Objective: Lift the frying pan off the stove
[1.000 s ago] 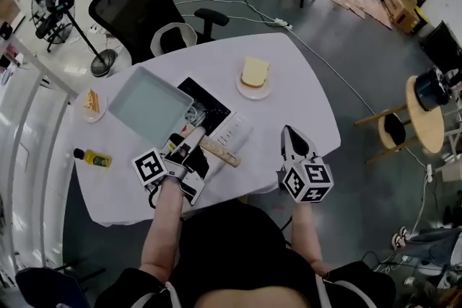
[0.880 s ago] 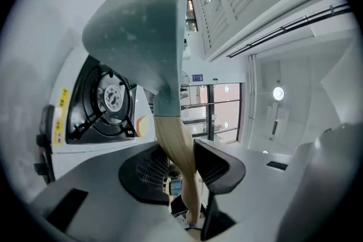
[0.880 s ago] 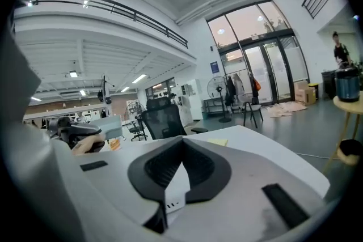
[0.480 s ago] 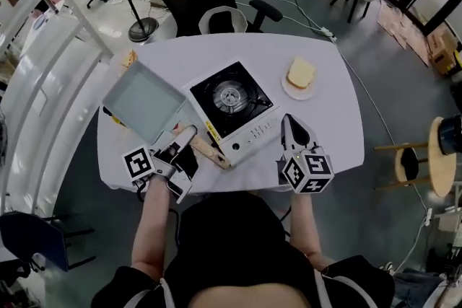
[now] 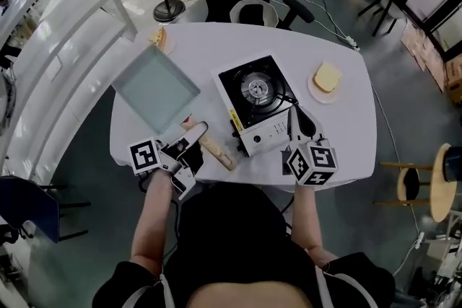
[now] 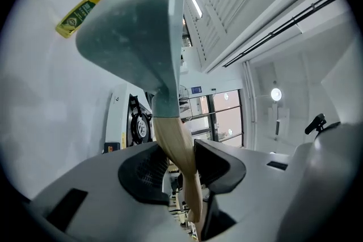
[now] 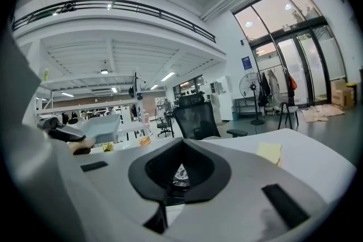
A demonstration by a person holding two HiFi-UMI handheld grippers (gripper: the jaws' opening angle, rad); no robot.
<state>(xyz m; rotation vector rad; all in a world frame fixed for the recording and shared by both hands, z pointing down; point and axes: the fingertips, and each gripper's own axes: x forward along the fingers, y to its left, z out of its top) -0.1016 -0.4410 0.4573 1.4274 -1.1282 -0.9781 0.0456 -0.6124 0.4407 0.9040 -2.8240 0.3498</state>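
Jaws of left gripper (image 5: 193, 135) (image 6: 177, 162) clenched on wooden handle (image 5: 216, 153) (image 6: 173, 136) of pan (image 5: 155, 86) (image 6: 136, 31). Pan off stove (image 5: 258, 103), held left of it, above table (image 5: 216, 43). Right gripper (image 5: 296, 117) (image 7: 180, 174) jaws pressed together, empty, just beside stove's front right corner.

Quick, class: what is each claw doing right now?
Left claw: closed on the pan handle.
Right claw: closed, empty.
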